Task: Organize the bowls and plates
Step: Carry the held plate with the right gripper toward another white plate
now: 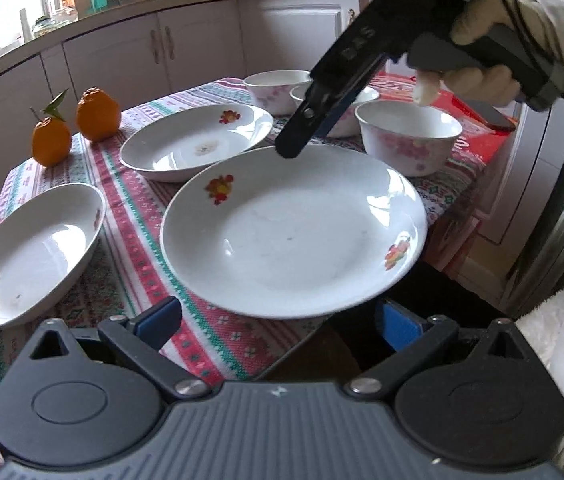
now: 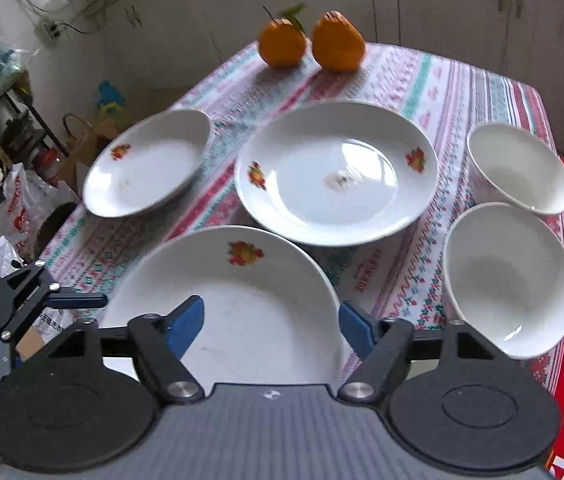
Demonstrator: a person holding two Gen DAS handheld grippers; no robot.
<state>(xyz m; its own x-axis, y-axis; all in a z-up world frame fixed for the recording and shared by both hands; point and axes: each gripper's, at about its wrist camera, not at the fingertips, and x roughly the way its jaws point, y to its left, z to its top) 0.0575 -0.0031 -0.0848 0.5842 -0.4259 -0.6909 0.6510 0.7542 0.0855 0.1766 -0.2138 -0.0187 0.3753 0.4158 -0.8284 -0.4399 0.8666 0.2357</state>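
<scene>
From the left wrist view, the left gripper (image 1: 280, 322) stands wide open with nothing between its blue pads (image 1: 162, 320), and its jaws sit on either side of the near rim of the near plate (image 1: 293, 232) without touching it. This plate is white with fruit motifs and lies at the near corner of the striped tablecloth (image 1: 142, 216). The middle plate (image 1: 198, 140) lies behind it. The side plate (image 1: 34, 256) sits at the left edge of the cloth. A front bowl (image 1: 407, 136) stands to the right, beyond the near plate, with two further bowls (image 1: 278, 88) behind it. Two oranges (image 1: 98, 114) sit at the far left corner. The right gripper (image 1: 289, 148), held by a gloved hand (image 1: 481, 40), comes in from the upper right. Its tip is over the far rim of the near plate, and this side-on angle does not show how wide its jaws are. From the right wrist view, the right gripper's jaws are partly open above the near plate. One blue pad is over the plate's hollow and the other at its right edge, and neither grips anything. The middle plate lies just beyond, the side plate to the left and two bowls to the right. The oranges sit at the far end. Part of the left gripper shows at the left edge, beside the near plate.
</scene>
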